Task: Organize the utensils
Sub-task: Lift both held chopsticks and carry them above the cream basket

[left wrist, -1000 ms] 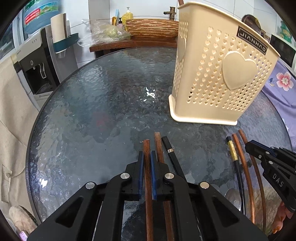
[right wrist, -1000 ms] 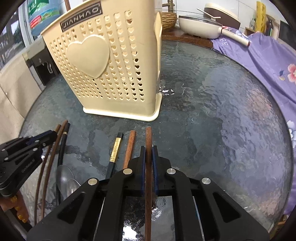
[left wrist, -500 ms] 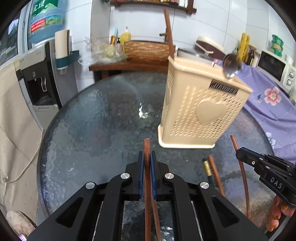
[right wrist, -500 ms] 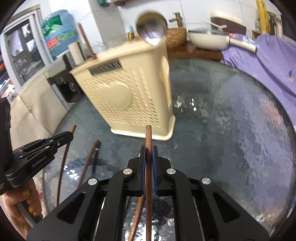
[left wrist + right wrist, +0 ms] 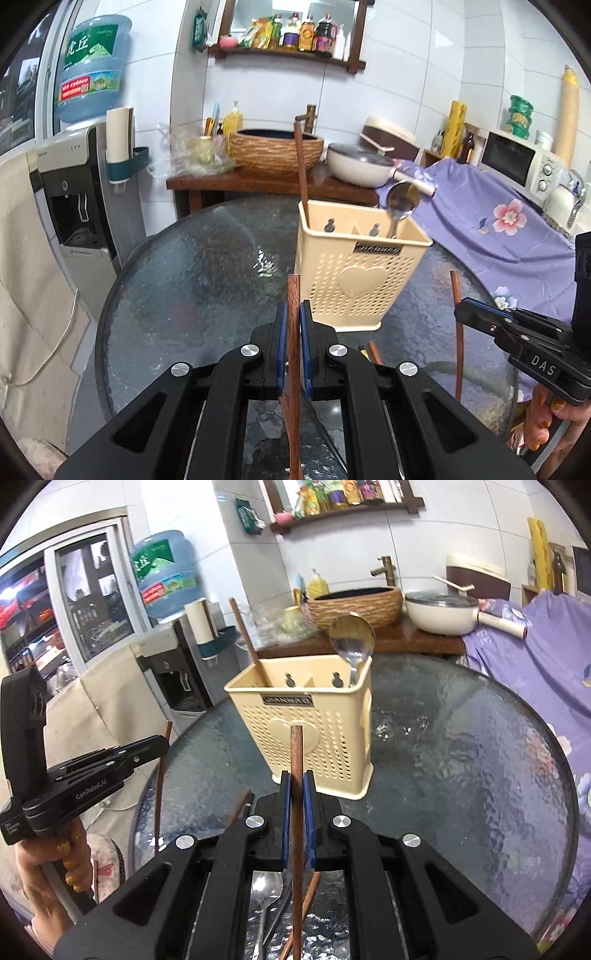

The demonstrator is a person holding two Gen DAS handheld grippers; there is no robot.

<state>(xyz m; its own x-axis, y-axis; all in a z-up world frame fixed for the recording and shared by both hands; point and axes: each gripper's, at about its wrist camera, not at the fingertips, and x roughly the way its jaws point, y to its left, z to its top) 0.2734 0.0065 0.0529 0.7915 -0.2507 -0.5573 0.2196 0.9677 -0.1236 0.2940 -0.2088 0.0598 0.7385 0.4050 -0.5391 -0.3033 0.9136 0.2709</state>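
Observation:
A cream perforated utensil holder (image 5: 364, 266) (image 5: 314, 731) stands on the round glass table (image 5: 192, 266). It holds an upright wooden chopstick (image 5: 302, 166) and a metal spoon (image 5: 400, 201). My left gripper (image 5: 294, 314) is shut on a brown wooden chopstick (image 5: 293, 354), lifted above the table in front of the holder. My right gripper (image 5: 296, 786) is shut on another brown chopstick (image 5: 296, 812), also raised, to the right of the left one. Each gripper shows in the other's view, the right (image 5: 461, 314) and the left (image 5: 162, 744).
More chopsticks (image 5: 240, 808) and a spoon (image 5: 266, 890) lie on the table under my right gripper. A water dispenser (image 5: 74, 206) stands left. A side table with basket sink (image 5: 277, 151) and pan (image 5: 358, 166) is behind. Purple cloth (image 5: 498, 229) covers the right.
Both grippers have lifted their chopsticks off the table and risen and pulled back, so the holder now appears lower and farther, with its open top visible.

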